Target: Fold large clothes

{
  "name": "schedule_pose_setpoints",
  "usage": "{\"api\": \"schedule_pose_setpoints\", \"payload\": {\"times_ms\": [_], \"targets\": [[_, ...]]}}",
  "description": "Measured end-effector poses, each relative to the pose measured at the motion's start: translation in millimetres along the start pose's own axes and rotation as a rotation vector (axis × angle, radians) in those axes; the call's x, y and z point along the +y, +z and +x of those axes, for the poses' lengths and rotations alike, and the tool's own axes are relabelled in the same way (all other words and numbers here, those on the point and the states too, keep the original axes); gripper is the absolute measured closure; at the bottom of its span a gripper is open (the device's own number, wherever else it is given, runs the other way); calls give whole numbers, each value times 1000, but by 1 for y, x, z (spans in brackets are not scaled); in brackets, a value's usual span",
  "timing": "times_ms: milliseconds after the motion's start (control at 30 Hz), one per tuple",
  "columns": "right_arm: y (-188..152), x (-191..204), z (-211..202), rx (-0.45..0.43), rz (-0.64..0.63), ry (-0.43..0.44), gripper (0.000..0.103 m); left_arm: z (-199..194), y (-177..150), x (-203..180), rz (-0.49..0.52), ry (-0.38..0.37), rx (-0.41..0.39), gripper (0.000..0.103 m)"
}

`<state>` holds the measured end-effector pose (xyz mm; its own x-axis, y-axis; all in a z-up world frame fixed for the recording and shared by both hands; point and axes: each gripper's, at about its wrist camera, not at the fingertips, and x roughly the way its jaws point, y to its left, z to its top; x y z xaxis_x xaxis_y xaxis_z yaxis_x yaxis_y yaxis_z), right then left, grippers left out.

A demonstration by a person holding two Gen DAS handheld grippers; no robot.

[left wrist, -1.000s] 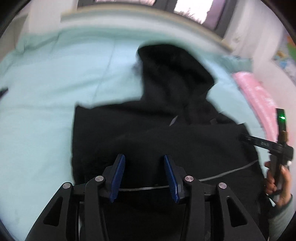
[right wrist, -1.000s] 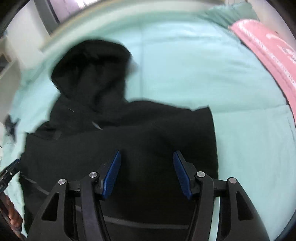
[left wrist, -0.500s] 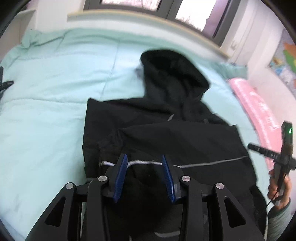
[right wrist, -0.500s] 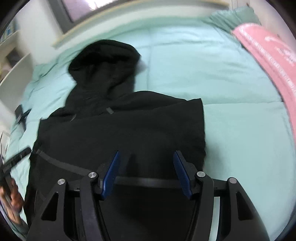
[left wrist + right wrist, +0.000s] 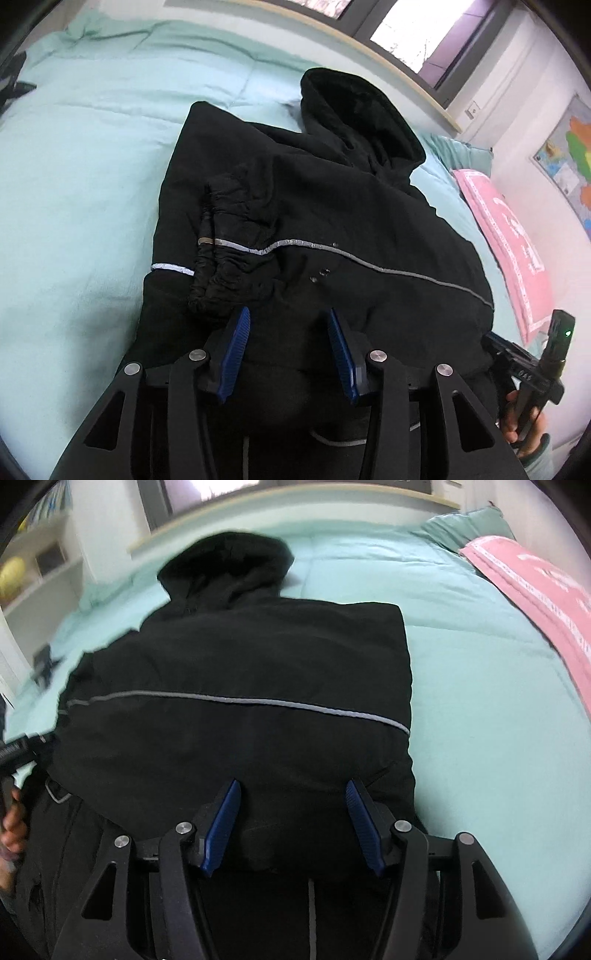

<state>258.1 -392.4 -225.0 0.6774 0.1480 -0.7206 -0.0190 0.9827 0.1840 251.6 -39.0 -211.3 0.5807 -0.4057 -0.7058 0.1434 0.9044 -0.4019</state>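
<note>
A mint-green bed cover (image 5: pixel 74 177) fills the room's foreground, with bare stretches left and right of a black hooded jacket (image 5: pixel 332 206) lying flat at its centre. Nearest, the left gripper (image 5: pixel 288 343) tilts down over the jacket's lower part, jaws spread after just widening, nothing pinched. The right gripper (image 5: pixel 291 819) hovers likewise, spread and empty. Compared with earlier, a gathered sleeve cuff (image 5: pixel 210 258) now lies folded across the front. Farther off, the hood (image 5: pixel 354 118) points toward the window (image 5: pixel 424 33); a pink blanket (image 5: pixel 509 251) lies along the right edge.
</note>
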Motion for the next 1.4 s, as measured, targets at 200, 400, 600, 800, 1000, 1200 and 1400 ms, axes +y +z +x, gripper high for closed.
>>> {"api": "schedule_pose_setpoints", "payload": {"times_ms": [200,400,600,800,1000,1200,1400], "targets": [[-5,4,2,-21,-15,-29,41,-1,-8,-10,73,69,-34,58],[-7,1,8,-42,2,-9,41,-1,-8,-9,75,54,-47,58],[-8,-1,5,-52,7,7,40,-3,-10,-9,72,51,-59,58],[-13,6,-4,-87,-24,-34,38,-10,-13,-15,90,74,-74,58],[-11,7,-3,-66,-24,-50,37,-17,-12,-10,53,38,-71,58],[17,22,0,118,-69,-129,36,-21,15,-25,33,117,91,57],[89,20,-38,221,12,-86,36,-71,80,-73,118,132,140,49]]}}
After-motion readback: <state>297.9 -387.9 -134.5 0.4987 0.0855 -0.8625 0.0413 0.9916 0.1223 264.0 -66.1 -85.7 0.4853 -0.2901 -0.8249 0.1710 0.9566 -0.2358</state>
